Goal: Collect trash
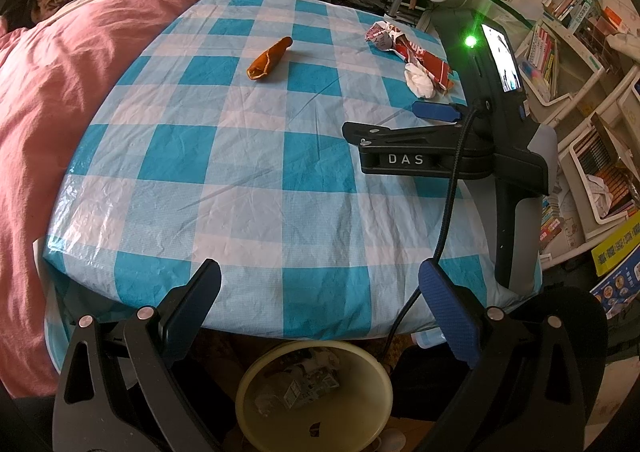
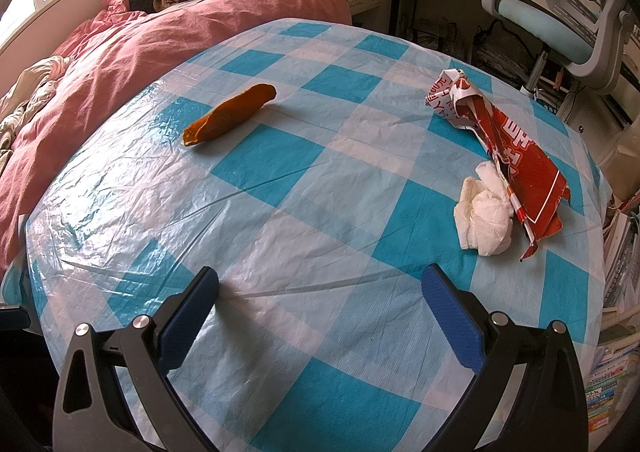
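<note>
Nearest my left camera is the yellowish bin (image 1: 314, 396) below the surface's (image 1: 240, 188) edge, already holding some crumpled scraps, so I judge part of the collecting done. My left gripper (image 1: 320, 306) hangs over that bin with fingers spread and empty; my right gripper (image 2: 320, 306) hovers over the checked cloth, fingers likewise spread and holding nothing. Three pieces are left on the surface: an orange-brown rolled scrap (image 2: 229, 114) toward the far left, a torn red-and-white wrapper (image 2: 508, 148) at the far right, and a white crumpled tissue (image 2: 486, 218) touching it. The right gripper's body, seen from the left camera, reads "DAS". The wrapper carries red lettering, but too crumpled for me to read.
</note>
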`<control>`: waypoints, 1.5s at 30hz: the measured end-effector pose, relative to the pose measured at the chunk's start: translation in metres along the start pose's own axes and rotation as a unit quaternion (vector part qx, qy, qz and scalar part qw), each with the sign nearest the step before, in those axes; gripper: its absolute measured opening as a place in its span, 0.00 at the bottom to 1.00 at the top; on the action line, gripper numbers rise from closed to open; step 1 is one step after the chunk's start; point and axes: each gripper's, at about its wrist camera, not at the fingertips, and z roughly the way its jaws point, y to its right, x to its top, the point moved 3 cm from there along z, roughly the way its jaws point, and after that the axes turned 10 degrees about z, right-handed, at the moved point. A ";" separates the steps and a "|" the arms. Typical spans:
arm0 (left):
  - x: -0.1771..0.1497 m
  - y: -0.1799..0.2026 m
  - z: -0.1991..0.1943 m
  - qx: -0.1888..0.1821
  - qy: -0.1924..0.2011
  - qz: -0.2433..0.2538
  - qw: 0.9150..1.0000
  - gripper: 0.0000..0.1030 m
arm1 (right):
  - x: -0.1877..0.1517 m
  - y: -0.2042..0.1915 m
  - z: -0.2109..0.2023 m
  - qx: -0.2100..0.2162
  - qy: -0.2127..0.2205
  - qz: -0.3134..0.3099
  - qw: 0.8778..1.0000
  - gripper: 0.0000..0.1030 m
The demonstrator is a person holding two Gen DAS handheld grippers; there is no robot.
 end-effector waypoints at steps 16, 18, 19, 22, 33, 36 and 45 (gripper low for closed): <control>0.000 0.001 0.000 0.000 0.000 0.000 1.000 0.93 | 0.000 0.000 0.000 0.000 0.000 0.000 1.000 0.94; 0.000 0.001 0.000 0.001 0.000 0.000 1.000 0.93 | 0.000 0.000 0.000 0.000 0.000 0.000 1.000 0.94; 0.000 0.001 0.000 0.001 0.000 0.001 1.000 0.93 | 0.000 0.000 0.000 0.000 0.000 0.000 1.000 0.94; 0.000 0.001 0.000 0.001 0.000 0.000 1.000 0.93 | 0.000 0.000 0.000 0.000 0.000 0.000 1.000 0.94; 0.003 -0.001 -0.002 0.026 0.005 0.008 1.000 0.93 | 0.000 0.000 0.000 0.000 0.000 0.000 1.000 0.94; 0.004 -0.010 0.001 0.032 0.001 -0.002 0.999 0.93 | 0.000 0.000 0.000 0.000 0.000 0.000 1.000 0.94; 0.009 -0.034 0.007 0.053 -0.006 -0.036 0.998 0.93 | 0.000 0.000 0.000 0.000 0.000 0.000 1.000 0.94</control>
